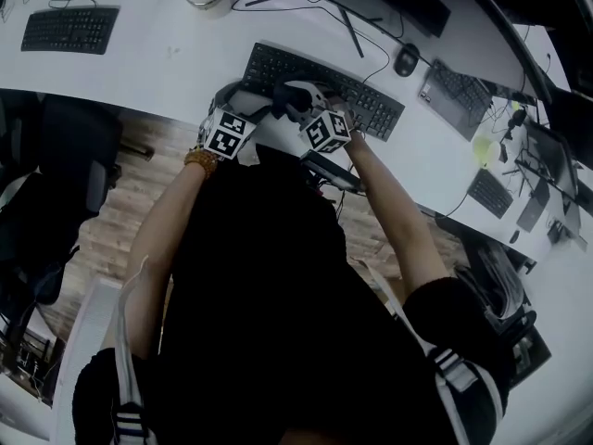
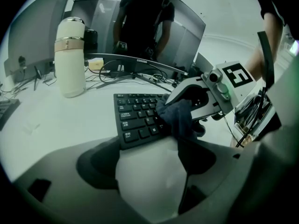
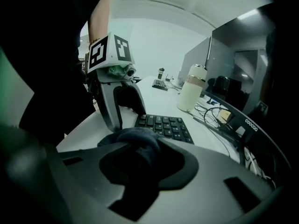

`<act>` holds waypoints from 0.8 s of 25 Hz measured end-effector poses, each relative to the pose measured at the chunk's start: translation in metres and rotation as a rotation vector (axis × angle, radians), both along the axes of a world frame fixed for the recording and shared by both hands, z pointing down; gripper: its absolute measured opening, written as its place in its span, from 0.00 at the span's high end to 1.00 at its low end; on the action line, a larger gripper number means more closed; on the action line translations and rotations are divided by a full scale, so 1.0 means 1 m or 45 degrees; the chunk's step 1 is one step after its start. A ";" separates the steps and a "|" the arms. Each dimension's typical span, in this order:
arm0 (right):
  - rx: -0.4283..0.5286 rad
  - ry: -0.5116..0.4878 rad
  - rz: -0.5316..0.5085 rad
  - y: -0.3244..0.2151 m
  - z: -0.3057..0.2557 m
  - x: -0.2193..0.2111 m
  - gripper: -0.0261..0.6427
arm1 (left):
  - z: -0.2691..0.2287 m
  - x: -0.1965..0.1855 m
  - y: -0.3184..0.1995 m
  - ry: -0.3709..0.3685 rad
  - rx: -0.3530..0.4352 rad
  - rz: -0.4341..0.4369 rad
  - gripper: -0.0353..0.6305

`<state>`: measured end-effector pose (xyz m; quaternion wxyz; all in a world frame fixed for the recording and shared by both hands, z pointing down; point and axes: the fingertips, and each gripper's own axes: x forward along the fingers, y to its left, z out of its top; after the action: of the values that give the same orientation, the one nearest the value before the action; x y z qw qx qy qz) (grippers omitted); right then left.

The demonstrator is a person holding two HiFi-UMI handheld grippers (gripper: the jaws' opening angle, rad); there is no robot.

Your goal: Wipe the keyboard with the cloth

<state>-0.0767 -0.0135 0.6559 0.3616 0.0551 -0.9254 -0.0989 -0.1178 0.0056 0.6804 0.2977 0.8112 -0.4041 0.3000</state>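
Observation:
A black keyboard [image 1: 324,86] lies on the white desk [image 1: 167,63]. My right gripper [image 3: 140,146] is shut on a dark cloth [image 3: 135,141], bunched between its jaws and resting on the keyboard's left part [image 3: 166,125]. From the left gripper view the cloth [image 2: 180,118] covers keys under the right gripper [image 2: 187,101]. My left gripper [image 2: 148,146] stands open at the keyboard's near left corner [image 2: 138,125], with bare desk between its jaws. In the head view the left gripper [image 1: 243,95] and right gripper [image 1: 298,100] sit close together.
A white flask [image 2: 70,57] stands behind the keyboard, left of a curved monitor [image 2: 140,27] with cables at its foot. A second keyboard [image 1: 70,29] lies far left, a mouse [image 1: 406,59] and a laptop [image 1: 459,95] to the right. An office chair [image 1: 56,156] stands at the left.

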 end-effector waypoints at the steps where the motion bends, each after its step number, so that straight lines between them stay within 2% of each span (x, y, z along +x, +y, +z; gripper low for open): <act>1: -0.002 0.002 -0.005 0.000 0.000 -0.002 0.82 | 0.000 -0.001 0.000 0.002 0.001 0.002 0.38; 20: -0.016 0.052 -0.127 0.001 0.001 -0.018 0.82 | -0.003 -0.001 0.000 0.064 -0.032 0.020 0.38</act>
<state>-0.0948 -0.0121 0.6569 0.3754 0.0046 -0.9201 -0.1119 -0.1187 0.0058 0.6769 0.3155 0.8178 -0.3864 0.2870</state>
